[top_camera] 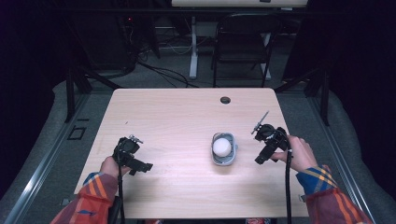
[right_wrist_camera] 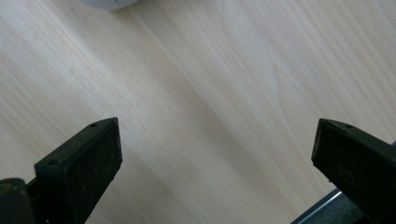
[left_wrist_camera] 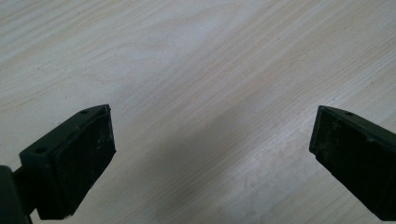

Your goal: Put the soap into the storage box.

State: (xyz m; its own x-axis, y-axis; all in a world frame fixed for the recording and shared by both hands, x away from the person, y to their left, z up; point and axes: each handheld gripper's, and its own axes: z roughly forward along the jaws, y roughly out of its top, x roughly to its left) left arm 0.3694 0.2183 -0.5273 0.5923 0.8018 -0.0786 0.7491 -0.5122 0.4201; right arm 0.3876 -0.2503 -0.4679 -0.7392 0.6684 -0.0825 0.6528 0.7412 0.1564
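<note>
The light wood tabletop (top_camera: 187, 121) carries one item: a small grey tray (top_camera: 224, 159) with a white rounded object (top_camera: 222, 146) sitting in it, placed right of centre toward the near half of the surface. What the white object is cannot be determined.

The left hand-held gripper (top_camera: 142, 166) rests low over the near-left part of the tabletop, held by the person's left hand (top_camera: 109, 165), well apart from the tray. In the left gripper view its jaws stand spread wide with bare wood grain between them (left_wrist_camera: 212, 154); nothing is gripped.

The right hand-held gripper (top_camera: 261, 157) is held by the right hand (top_camera: 299, 153) near the right edge of the tabletop, just beside the tray and not touching it. The right gripper view shows its jaws likewise spread wide over bare wood (right_wrist_camera: 215, 154), with a curved sliver of the white object (right_wrist_camera: 108, 3) at the upper edge.

A round cable hole (top_camera: 225, 100) sits near the far edge. Beyond the tabletop stands a dark folding chair (top_camera: 240, 42). Both sleeves are orange plaid.
</note>
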